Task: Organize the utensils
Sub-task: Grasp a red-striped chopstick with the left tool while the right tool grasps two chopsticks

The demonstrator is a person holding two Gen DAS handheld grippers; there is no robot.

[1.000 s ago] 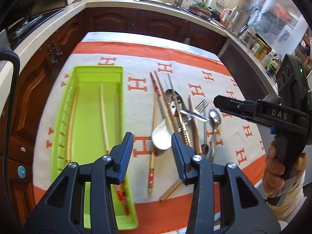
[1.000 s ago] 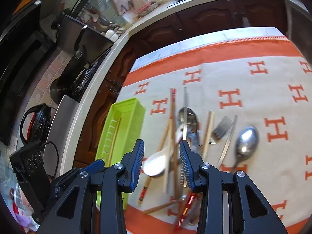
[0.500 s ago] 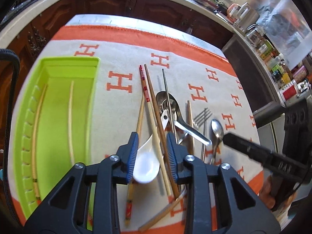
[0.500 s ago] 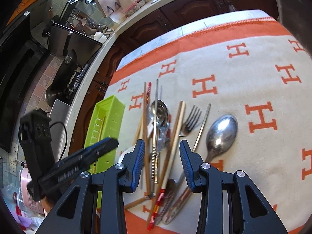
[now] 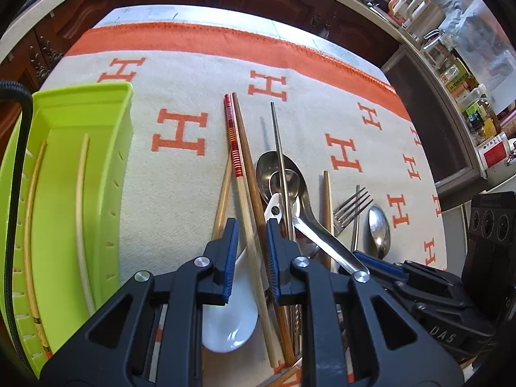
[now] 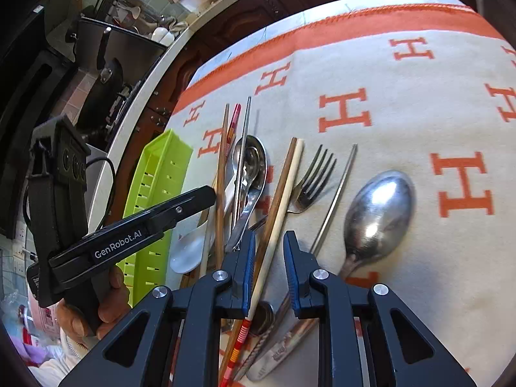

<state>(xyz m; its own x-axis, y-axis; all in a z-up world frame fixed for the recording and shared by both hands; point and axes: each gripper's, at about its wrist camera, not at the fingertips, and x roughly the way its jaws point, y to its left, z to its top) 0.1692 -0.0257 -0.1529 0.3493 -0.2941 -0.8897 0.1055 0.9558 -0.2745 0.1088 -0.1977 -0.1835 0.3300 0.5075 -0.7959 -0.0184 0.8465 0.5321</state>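
A pile of utensils lies on the orange-and-cream cloth: chopsticks, metal spoons, a fork (image 5: 351, 204) and a white ceramic spoon (image 5: 230, 317). My left gripper (image 5: 251, 225) is open, low over the pile, its jaws either side of a red-banded chopstick (image 5: 240, 187) and a brown chopstick (image 5: 250, 167). My right gripper (image 6: 269, 237) is open, its jaws astride a pale chopstick (image 6: 283, 200) and a brown one beside it. A green tray (image 5: 61, 200) at the left holds two pale chopsticks. A big metal spoon (image 6: 375, 208) lies to the right.
The cloth (image 5: 180, 74) covers a small table with dark cabinets and a counter behind. The right gripper's body (image 5: 451, 300) sits close on the left gripper's right side. The left gripper's body (image 6: 129, 229) crosses in front of the tray (image 6: 158, 187).
Both grippers have moved forward and down onto the utensil pile. The left gripper shifted right from the tray and its jaws narrowed around the two chopsticks.
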